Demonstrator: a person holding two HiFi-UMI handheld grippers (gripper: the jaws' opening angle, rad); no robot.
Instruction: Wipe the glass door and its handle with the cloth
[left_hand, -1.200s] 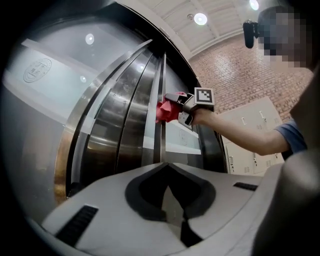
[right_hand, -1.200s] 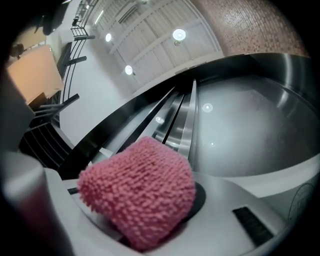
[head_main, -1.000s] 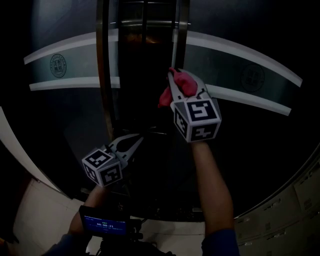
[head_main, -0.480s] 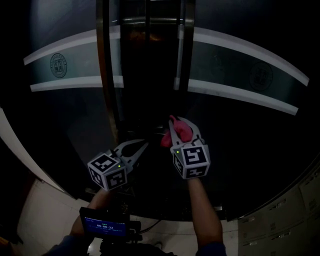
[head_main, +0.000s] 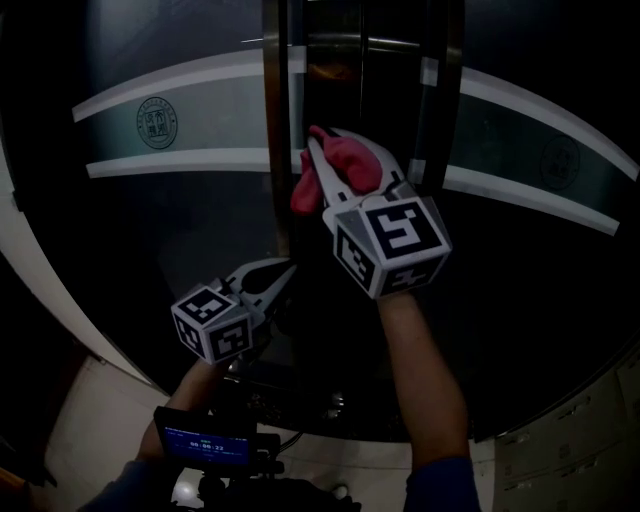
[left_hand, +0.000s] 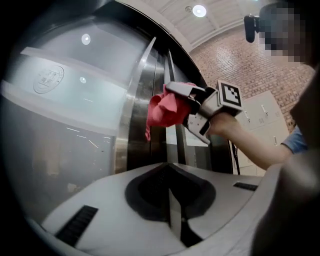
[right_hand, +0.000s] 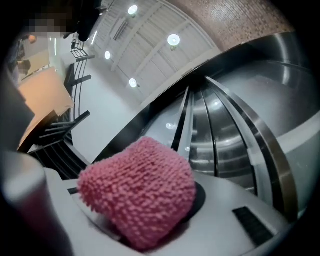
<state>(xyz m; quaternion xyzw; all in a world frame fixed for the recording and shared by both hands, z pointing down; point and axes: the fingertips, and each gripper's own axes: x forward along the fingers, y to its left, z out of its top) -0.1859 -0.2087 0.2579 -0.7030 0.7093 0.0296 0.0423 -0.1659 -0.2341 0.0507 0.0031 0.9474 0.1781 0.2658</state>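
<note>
The dark glass door (head_main: 180, 210) carries curved white stripes and a round emblem (head_main: 157, 122). Vertical steel bars (head_main: 283, 120) run down its middle, and I cannot tell which one is the handle. My right gripper (head_main: 335, 152) is shut on the pink cloth (head_main: 347, 165) and holds it against the bars at stripe height. In the right gripper view the cloth (right_hand: 140, 192) fills the jaws. In the left gripper view the cloth (left_hand: 165, 110) hangs beside a steel bar (left_hand: 132, 100). My left gripper (head_main: 284, 272) is lower and to the left, shut and empty, near the glass.
Pale lockers (head_main: 600, 410) stand at the lower right. A small device with a lit screen (head_main: 205, 445) sits below my left hand. Light floor tiles (head_main: 90, 420) show at the lower left. A brick wall (left_hand: 235, 55) lies beyond the door.
The right gripper went down the bars with the cloth half a second ago and has come back up to stripe height. The left gripper stayed low and shut.
</note>
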